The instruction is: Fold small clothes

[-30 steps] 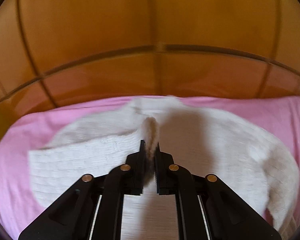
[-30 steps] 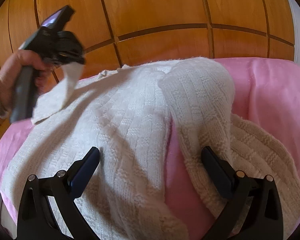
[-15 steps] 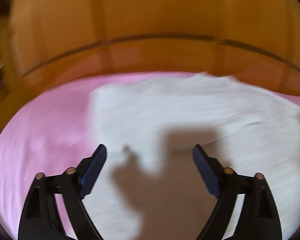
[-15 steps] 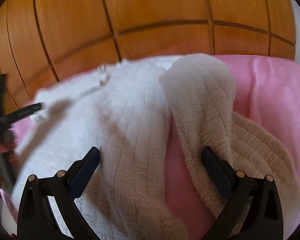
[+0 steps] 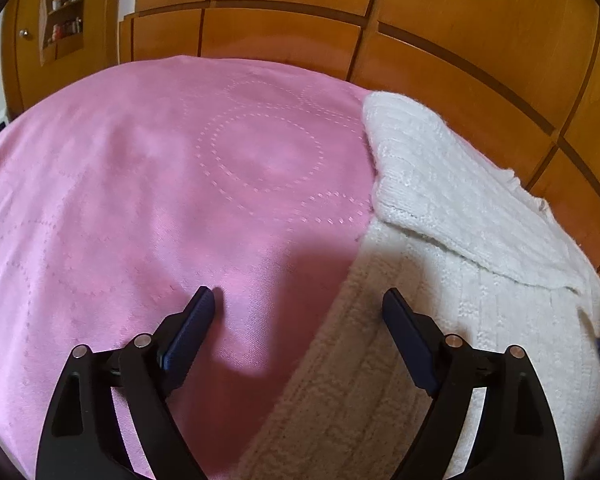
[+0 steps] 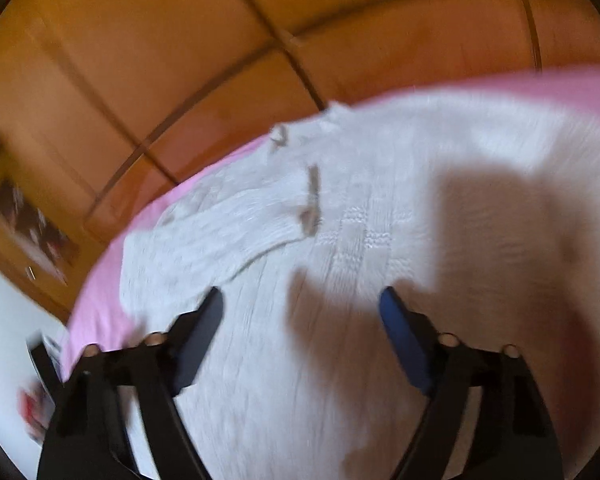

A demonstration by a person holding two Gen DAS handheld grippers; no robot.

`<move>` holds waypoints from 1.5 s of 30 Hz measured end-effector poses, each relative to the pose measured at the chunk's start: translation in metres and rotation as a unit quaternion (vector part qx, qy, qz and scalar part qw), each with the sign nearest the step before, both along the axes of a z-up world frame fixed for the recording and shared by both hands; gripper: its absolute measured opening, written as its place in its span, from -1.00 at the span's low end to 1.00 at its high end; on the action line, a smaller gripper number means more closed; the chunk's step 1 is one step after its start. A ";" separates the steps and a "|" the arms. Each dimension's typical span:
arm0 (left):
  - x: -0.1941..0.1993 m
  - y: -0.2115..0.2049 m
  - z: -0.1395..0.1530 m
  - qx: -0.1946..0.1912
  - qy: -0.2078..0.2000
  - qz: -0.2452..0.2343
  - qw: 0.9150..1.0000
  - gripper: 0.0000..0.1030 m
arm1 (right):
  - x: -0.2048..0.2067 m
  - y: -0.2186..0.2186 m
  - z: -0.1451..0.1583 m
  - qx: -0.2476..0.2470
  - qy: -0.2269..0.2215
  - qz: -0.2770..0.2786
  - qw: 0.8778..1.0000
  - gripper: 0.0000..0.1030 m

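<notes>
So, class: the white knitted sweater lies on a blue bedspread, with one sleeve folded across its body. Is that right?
Not quite. The bedspread is pink, not blue, as the left wrist view shows. The white knitted sweater does lie on it, with one sleeve folded across its body.

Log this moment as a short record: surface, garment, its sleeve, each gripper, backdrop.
surface: pink bedspread with stitched circles
garment: white knit sweater lying flat on the bedspread
sleeve: sleeve folded across the sweater's body
left gripper: left gripper jaws opening, nothing held, astride the sweater's edge
right gripper: right gripper jaws closing above the sweater, nothing gripped; view blurred
backdrop: wooden wardrobe panels
</notes>
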State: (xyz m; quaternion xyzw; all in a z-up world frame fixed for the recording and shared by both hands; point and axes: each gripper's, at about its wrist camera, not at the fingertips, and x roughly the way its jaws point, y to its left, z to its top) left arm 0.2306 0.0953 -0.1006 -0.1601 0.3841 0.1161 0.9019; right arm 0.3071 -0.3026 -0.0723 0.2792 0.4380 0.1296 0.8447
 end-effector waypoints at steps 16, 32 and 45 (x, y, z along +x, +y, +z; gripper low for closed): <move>0.026 -0.029 -0.004 0.086 0.096 -0.018 0.992 0.89 | 0.074 -0.002 -0.011 0.072 -0.051 0.031 0.996 -0.89; 0.116 -0.082 0.012 0.220 0.069 -0.060 0.971 0.89 | 0.053 -0.069 -0.021 0.249 -0.178 -0.063 0.950 -0.89; 0.123 -0.050 0.037 0.234 -0.059 0.110 0.964 0.88 | 0.054 -0.094 -0.022 0.274 -0.192 -0.117 0.935 -0.89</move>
